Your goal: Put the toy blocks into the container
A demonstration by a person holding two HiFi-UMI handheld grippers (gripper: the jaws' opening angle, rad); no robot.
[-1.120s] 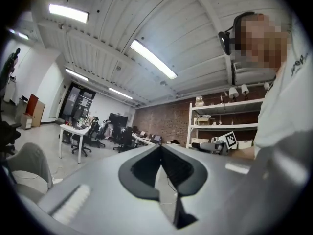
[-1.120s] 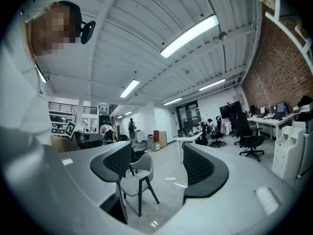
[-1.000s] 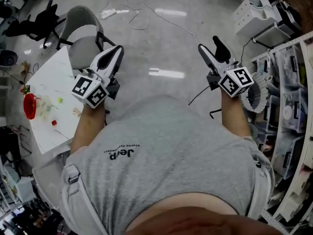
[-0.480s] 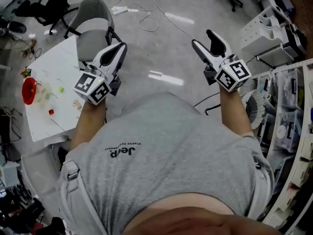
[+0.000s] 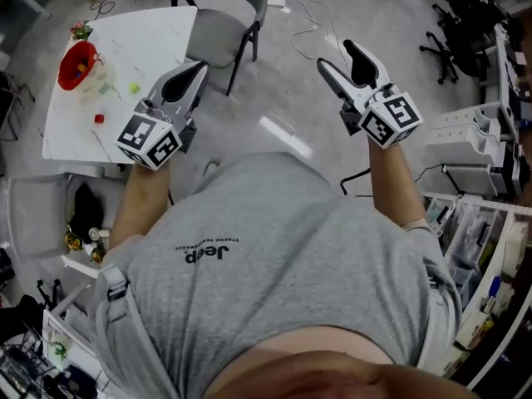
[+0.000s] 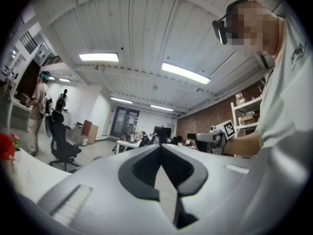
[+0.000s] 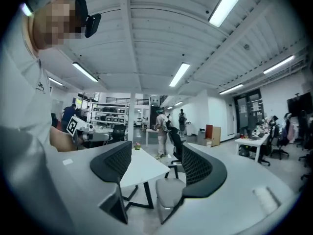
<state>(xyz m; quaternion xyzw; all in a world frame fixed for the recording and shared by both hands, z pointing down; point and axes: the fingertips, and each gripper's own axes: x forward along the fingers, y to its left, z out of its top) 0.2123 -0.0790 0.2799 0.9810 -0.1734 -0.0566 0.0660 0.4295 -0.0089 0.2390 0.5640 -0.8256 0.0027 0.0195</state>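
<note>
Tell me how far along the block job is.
Done: hard to tell; the red container on the white table shows colour inside, too small to read. In hand: nothing; left tongs shut, right tongs open, both empty and away from the blocks. Left: at least a green block and a red block lie loose on the table.

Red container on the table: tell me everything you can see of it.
The red container is a round, open-topped tub, plastic by its look, seemingly upright near the left edge of the white table as the head view shows it. A few small coloured bits show inside, too small to identify. Only the tabletop seems to touch it; a green block and a red block lie apart from it.
</note>
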